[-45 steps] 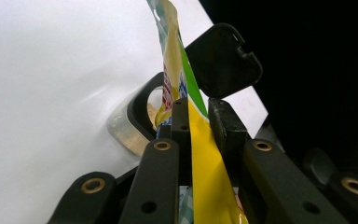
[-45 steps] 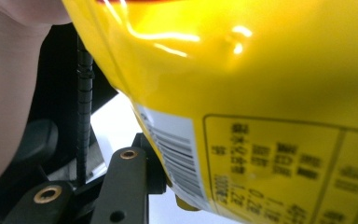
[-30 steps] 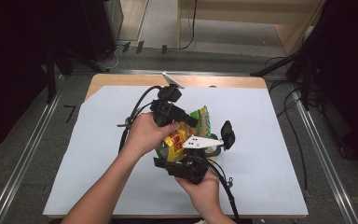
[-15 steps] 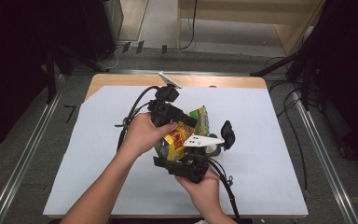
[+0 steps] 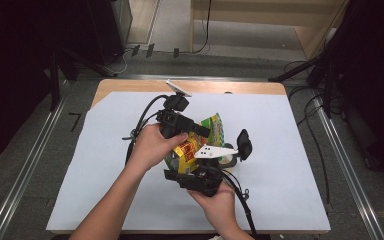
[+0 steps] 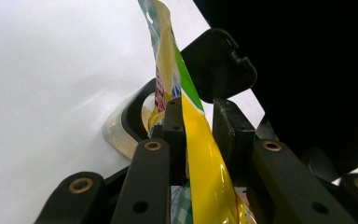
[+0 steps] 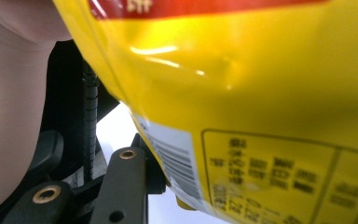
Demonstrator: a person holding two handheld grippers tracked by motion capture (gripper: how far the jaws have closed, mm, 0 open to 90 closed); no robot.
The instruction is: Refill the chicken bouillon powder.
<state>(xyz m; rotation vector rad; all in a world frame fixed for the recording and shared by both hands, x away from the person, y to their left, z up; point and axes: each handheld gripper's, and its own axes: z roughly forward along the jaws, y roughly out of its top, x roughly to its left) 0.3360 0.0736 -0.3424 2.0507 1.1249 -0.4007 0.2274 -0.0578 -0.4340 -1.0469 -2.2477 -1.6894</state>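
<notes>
One snack packet (image 5: 196,145) is in play, glossy yellow foil with a red band and a green edge, crinkled and catching the light, and two black grippers work it over one white sheet (image 5: 290,150) that covers the wooden table (image 5: 130,86). The left gripper (image 6: 196,122) has the packet's thin edge running up between its jaws; those jaws have just been easing apart, the left pad lies against the foil, the right stands a little clear. The left hand (image 5: 152,146) wraps the gripper body from above, forearm slanting in from below. The right gripper (image 5: 200,165), held low in the right hand (image 5: 219,196), is on the packet's lower end; in its own view the printed barcode side sits right over the one jaw visible, so whether it pinches I cannot tell.
</notes>
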